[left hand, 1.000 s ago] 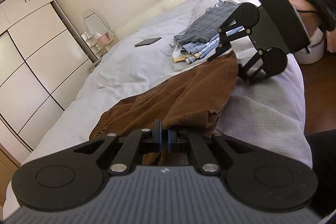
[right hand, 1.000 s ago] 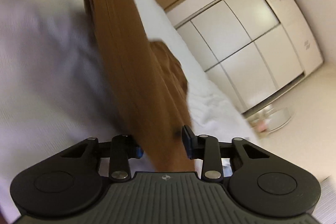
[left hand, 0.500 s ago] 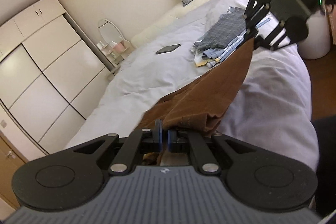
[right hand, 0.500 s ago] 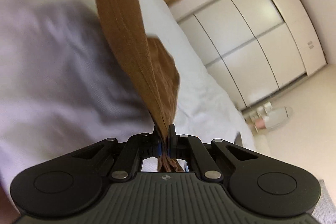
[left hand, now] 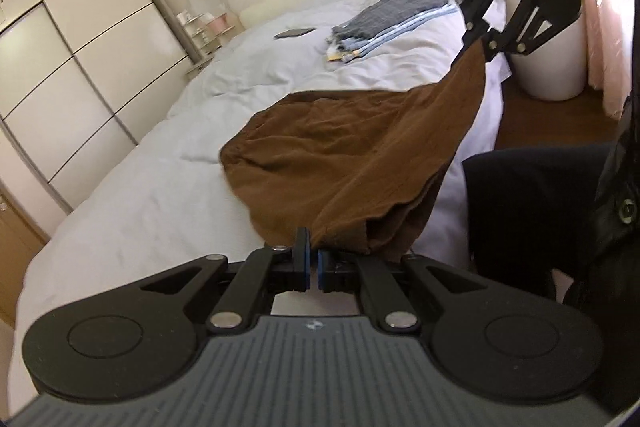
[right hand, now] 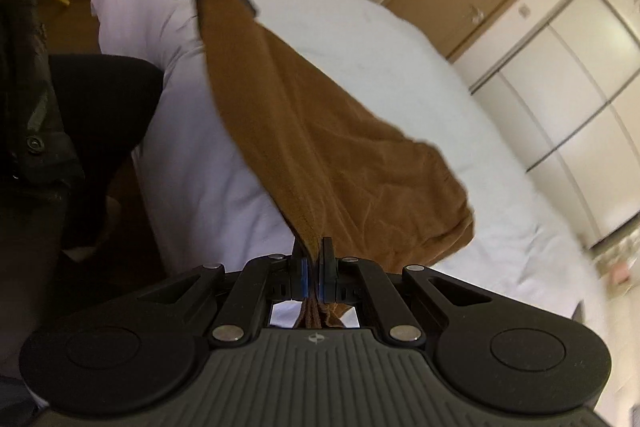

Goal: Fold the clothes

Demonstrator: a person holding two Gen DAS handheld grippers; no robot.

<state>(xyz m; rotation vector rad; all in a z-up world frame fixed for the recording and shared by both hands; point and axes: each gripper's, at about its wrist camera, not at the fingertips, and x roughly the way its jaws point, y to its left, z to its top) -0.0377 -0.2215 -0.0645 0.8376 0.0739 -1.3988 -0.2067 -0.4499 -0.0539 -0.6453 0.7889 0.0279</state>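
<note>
Bed [left hand: 152,187] under a pale duvet fills most of both views, with a wardrobe [left hand: 80,47] along its far side. Brown garment [left hand: 352,147] hangs stretched between the two tools, its far bulk sagging onto the duvet; what kind of garment it is I cannot tell. Folded clothes [left hand: 392,19] and a phone [left hand: 294,33] lie well beyond it. Left hand-held gripper [left hand: 311,267] is pressed together, pinching the near edge; right hand-held gripper [right hand: 313,267] likewise pinches the other end, its jaws having just closed on the cloth. The held edge runs straight from one tool to the other. Compared with a second ago, both ends are lifted and the edge is pulled taut.
</note>
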